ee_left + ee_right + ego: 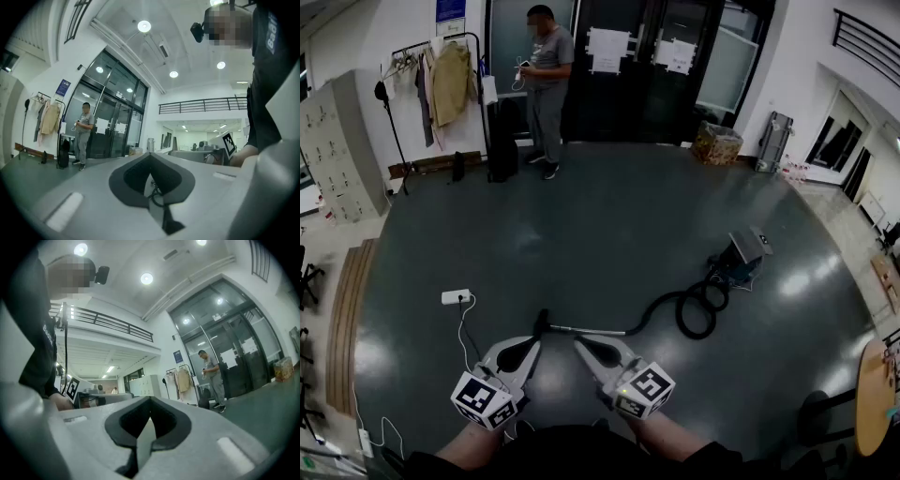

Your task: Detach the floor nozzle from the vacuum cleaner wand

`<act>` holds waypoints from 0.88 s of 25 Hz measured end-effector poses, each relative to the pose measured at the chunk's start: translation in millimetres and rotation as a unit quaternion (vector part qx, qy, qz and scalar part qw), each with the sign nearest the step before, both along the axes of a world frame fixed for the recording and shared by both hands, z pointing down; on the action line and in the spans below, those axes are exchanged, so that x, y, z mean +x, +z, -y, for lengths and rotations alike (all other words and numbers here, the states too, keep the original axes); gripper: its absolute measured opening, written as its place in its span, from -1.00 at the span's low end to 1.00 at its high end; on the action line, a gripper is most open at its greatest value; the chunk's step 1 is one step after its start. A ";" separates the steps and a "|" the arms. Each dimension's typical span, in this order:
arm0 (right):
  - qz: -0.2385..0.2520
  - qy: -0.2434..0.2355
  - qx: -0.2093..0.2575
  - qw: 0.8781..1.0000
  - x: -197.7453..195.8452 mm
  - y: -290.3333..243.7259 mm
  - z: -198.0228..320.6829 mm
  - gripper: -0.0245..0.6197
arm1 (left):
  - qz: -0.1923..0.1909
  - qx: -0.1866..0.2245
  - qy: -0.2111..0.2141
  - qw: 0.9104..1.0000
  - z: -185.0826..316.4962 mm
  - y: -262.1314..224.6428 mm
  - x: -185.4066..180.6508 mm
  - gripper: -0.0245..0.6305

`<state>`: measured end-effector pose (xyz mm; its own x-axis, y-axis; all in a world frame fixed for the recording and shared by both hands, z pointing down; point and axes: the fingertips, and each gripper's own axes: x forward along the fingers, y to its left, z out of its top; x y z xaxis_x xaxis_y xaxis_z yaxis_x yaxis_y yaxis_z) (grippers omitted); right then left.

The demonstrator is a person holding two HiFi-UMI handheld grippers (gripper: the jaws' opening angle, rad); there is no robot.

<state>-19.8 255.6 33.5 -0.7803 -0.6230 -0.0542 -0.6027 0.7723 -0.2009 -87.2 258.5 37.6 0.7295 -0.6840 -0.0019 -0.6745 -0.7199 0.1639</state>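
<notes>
The vacuum cleaner lies on the dark floor in the head view. Its blue-grey body is at the right, and a black hose coils from it to a thin silver wand. The wand ends at a small dark floor nozzle. My left gripper and right gripper are held side by side, level, just short of the wand and touching nothing. Both are shut and empty. The left gripper and right gripper views show closed jaws against the room, with no vacuum in sight.
A white power strip with a cable lies on the floor to the left. A person stands by the glass doors next to a black case and a coat rack. A round wooden table is at the right edge.
</notes>
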 end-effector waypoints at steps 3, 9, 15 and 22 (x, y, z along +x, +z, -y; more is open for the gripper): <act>-0.001 0.001 0.002 1.000 1.0 -3.4 0.8 -0.92 | 0.000 -0.002 -0.001 1.000 0.2 -13.4 1.8 -0.92; -0.006 -0.001 -0.004 1.000 3.7 -0.2 -1.6 -0.92 | 0.002 -0.004 0.005 1.000 -1.9 -6.4 5.9 -0.92; 0.002 -0.008 -0.009 1.000 12.1 8.3 -3.1 -0.92 | 0.009 -0.012 0.005 1.000 -2.2 -0.2 15.8 -0.92; 0.010 -0.017 -0.013 1.000 35.6 15.2 -0.9 -0.92 | 0.026 -0.009 -0.002 1.000 1.8 2.2 37.2 -0.92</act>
<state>15.8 256.4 48.8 -0.8005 -0.5968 -0.0546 -0.5710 0.7873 -0.2327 -50.0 256.7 39.8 0.7258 -0.6862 0.0480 -0.6851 -0.7148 0.1405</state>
